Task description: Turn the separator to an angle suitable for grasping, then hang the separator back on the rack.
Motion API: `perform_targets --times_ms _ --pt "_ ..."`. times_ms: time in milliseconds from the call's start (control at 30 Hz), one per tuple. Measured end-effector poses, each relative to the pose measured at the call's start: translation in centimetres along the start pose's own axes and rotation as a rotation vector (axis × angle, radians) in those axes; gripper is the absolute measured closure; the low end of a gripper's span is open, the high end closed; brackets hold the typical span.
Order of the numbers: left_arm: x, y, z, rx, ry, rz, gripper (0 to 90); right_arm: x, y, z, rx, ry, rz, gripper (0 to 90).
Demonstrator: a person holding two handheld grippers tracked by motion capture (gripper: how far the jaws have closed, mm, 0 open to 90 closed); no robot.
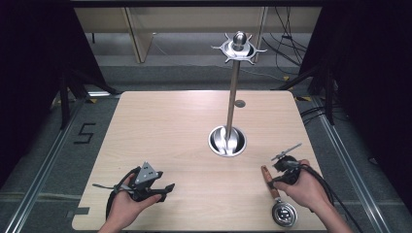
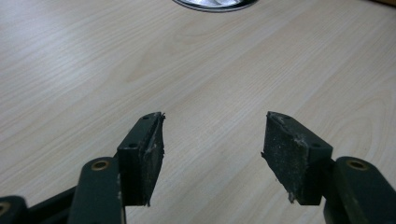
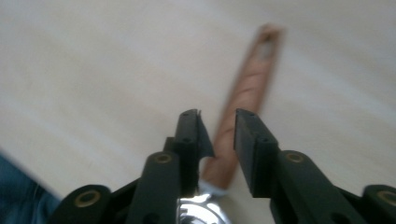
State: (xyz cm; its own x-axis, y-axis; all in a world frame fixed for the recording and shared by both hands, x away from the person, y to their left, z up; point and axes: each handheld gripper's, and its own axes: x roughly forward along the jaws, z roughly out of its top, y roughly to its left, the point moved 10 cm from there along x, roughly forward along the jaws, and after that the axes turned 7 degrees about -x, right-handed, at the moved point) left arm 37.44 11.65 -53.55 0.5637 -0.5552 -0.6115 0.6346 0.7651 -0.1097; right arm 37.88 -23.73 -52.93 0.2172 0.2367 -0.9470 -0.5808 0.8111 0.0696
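A utensil with a brown wooden handle (image 1: 266, 173) and a round metal head (image 1: 283, 213) lies flat near the table's front right corner. My right gripper (image 1: 273, 183) hovers just over the handle, its jaws a narrow gap apart. In the right gripper view the blurred handle (image 3: 250, 84) runs away from the gripper (image 3: 218, 123), lying on the table below the jaws with the shiny head (image 3: 201, 210) at the bottom; the pads do not press on it. My left gripper (image 1: 166, 191) rests at the front left, open and holding nothing (image 2: 215, 135).
A tall metal stand (image 1: 232, 97) with a ring of hooks (image 1: 238, 47) on top rises from a round shiny base (image 1: 227, 141) at the centre right of the light wooden table (image 1: 165, 131). A small grey disc (image 1: 240, 103) lies behind it. The base's rim (image 2: 215, 3) lies ahead of the left gripper.
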Motion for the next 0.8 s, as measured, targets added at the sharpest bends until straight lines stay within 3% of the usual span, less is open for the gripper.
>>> perform_targets --times_ms 67,100,133,167,267,300,333,400,500,533,567,600,633,667,733,767,800 --pt "0.0 0.1 -0.1 0.017 0.014 0.003 37.4 -0.6 -1.1 0.4 0.090 -0.022 -0.030 66.3" --pt "0.0 0.1 -0.1 0.016 0.013 0.003 37.4 -0.6 -1.7 0.3 0.111 -0.021 -0.053 64.2" --pt "0.0 0.1 -0.1 0.023 0.015 0.003 37.4 -0.5 -2.1 0.3 0.112 -0.015 -0.064 63.1" --pt "0.0 0.3 -0.1 0.038 0.016 0.009 37.4 -0.4 -1.9 0.4 0.120 -0.021 -0.045 62.3" --pt "0.0 0.1 -0.1 0.016 0.013 -0.001 37.4 0.1 -1.5 0.4 0.112 -0.007 -0.035 61.0" --pt "0.0 0.2 -0.1 0.025 0.011 0.003 37.4 0.3 -1.6 0.5 0.109 -0.009 -0.034 61.2" --pt "0.0 -0.2 -0.1 -0.013 0.004 -0.008 37.4 0.6 -1.7 0.5 0.103 -0.001 -0.041 61.3" --pt "-0.1 0.0 -0.1 0.014 0.005 -0.005 37.3 0.8 -1.6 0.7 0.111 -0.009 -0.019 61.4" --pt "-0.1 -0.1 -0.1 -0.011 0.007 0.000 37.4 1.3 -1.7 0.7 0.116 0.030 -0.020 61.7" --pt "-0.1 0.2 0.0 0.028 0.007 0.001 37.4 1.5 -1.9 0.7 0.107 0.042 -0.019 62.2" --pt "-0.2 0.2 -0.1 0.025 0.010 0.003 37.4 1.7 -2.1 0.9 0.092 0.041 -0.020 62.3" --pt "-0.1 0.0 -0.1 0.000 0.004 0.000 37.4 1.9 -2.2 0.8 0.101 0.060 -0.015 62.3" --pt "-0.1 0.0 -0.1 0.001 0.005 0.001 37.4 1.9 -2.0 0.7 0.128 0.091 -0.012 62.7" --pt "-0.1 0.2 -0.1 0.020 0.008 0.010 37.4 2.1 -2.2 0.9 0.107 0.093 -0.003 63.2" --pt "-0.1 0.3 0.0 0.026 0.005 0.013 37.4 2.4 -2.2 0.8 0.122 0.133 -0.010 63.6" --pt "-0.1 0.2 0.0 0.030 0.006 0.009 37.4 2.5 -1.6 0.9 0.169 0.144 0.012 64.1" --pt "-0.1 0.2 0.0 0.024 0.005 0.012 37.4 2.6 -1.6 0.9 0.165 0.160 0.015 64.0"
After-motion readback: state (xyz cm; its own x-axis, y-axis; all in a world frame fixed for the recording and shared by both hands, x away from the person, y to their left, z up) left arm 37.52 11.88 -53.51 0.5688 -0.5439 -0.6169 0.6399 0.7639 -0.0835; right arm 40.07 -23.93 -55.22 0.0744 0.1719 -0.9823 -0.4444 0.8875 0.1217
